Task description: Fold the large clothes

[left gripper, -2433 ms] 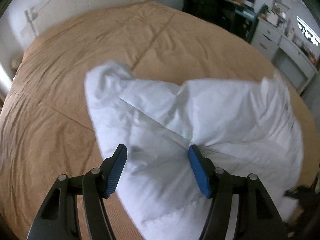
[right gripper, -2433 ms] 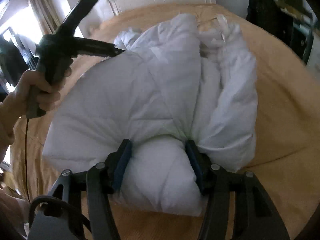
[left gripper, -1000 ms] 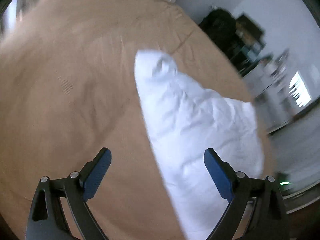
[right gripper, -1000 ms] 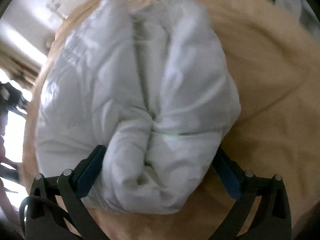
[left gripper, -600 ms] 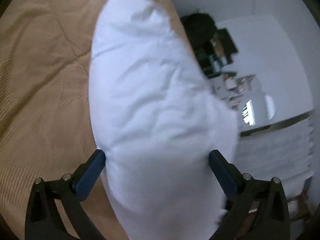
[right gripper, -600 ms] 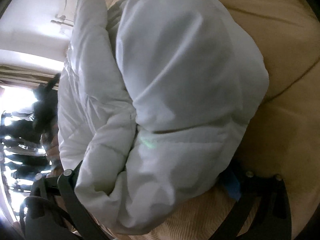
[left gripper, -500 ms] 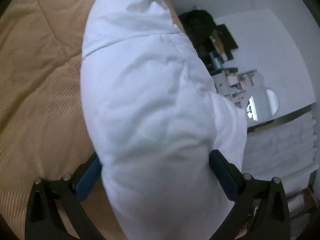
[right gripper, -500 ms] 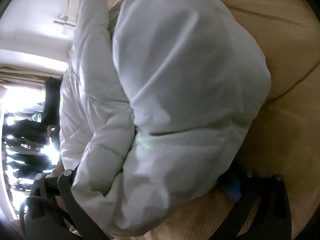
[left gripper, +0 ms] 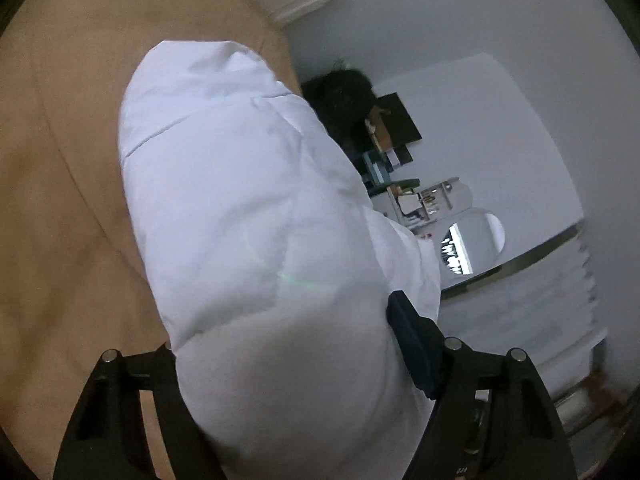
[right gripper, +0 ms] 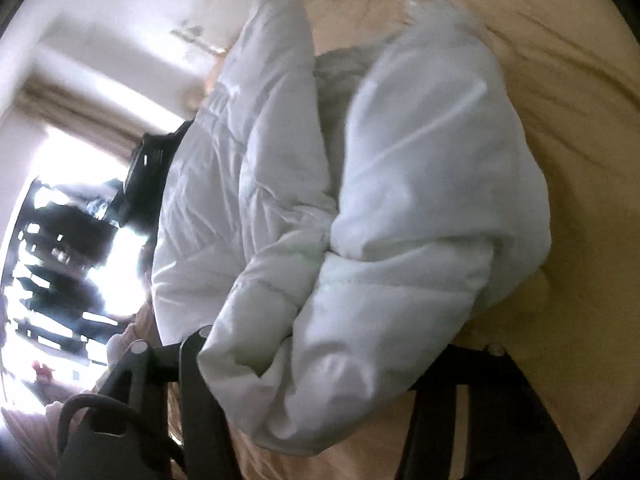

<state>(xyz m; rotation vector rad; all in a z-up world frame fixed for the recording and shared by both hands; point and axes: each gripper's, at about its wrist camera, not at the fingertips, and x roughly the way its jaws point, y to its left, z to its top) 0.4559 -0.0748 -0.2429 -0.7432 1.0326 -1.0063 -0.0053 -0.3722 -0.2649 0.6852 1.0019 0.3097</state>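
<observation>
— Why both grippers on the white puffer jacket [left gripper: 256, 248]?

— It's bulky. My left gripper [left gripper: 288, 344] and right gripper [right gripper: 320, 344] each clamp a thick bundle, lifting it just above the bed [left gripper: 52, 184].

A tan bedspread [left gripper: 60, 200] is covering the bed at nine o'clock. Pale walls [left gripper: 480, 20] are rising at one o'clock, cluttered dark shelving [left gripper: 380, 136] standing centre-right. Daylight is glaring through a curtained window [right gripper: 72, 208] at nine o'clock.
</observation>
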